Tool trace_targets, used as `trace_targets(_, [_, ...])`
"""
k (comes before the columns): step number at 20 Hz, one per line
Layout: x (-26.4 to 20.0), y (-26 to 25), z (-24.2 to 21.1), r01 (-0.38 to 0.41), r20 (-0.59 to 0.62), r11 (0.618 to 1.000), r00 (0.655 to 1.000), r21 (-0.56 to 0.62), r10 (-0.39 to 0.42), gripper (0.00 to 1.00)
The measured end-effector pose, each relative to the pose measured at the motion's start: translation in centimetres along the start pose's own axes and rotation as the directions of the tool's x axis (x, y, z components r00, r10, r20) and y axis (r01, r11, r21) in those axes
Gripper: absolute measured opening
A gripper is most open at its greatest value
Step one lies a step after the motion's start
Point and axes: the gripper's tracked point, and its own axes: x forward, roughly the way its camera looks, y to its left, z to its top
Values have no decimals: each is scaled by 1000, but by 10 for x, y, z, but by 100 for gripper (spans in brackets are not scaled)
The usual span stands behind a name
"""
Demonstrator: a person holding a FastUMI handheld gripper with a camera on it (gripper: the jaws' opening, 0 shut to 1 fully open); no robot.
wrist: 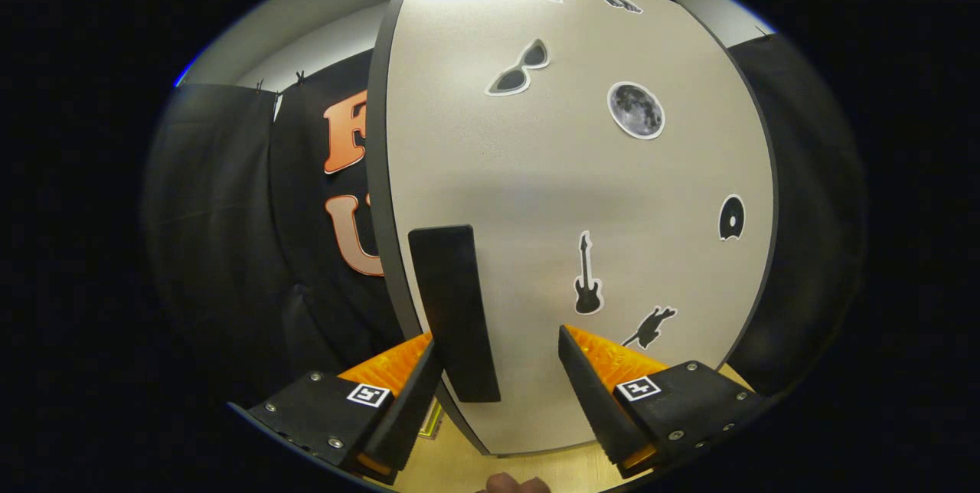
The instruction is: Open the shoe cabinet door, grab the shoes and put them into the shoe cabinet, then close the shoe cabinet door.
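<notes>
Just ahead, door handle [453, 313] between open gripper [498, 344] fingers

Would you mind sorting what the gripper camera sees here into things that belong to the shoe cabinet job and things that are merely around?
Part of the job:
- shoe cabinet door
- door handle, between the open fingers, nearer one of them
- gripper

Merely around:
- sunglasses sticker
- moon sticker
- guitar sticker
- record sticker
- wooden floor
</notes>
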Motion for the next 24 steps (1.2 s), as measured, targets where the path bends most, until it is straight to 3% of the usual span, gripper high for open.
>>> trace_targets(6, [-73,-12,0,-21,19,1000,1000,-19,21,93])
trace_targets(13, [-196,-56,4,7,50,995,999,-101,-2,93])
trace_targets(18, [-276,-79,-3,8,70,995,998,-103,0,93])
trace_targets(24, [-339,-116,-1,63,98,996,994,-63,-57,93])
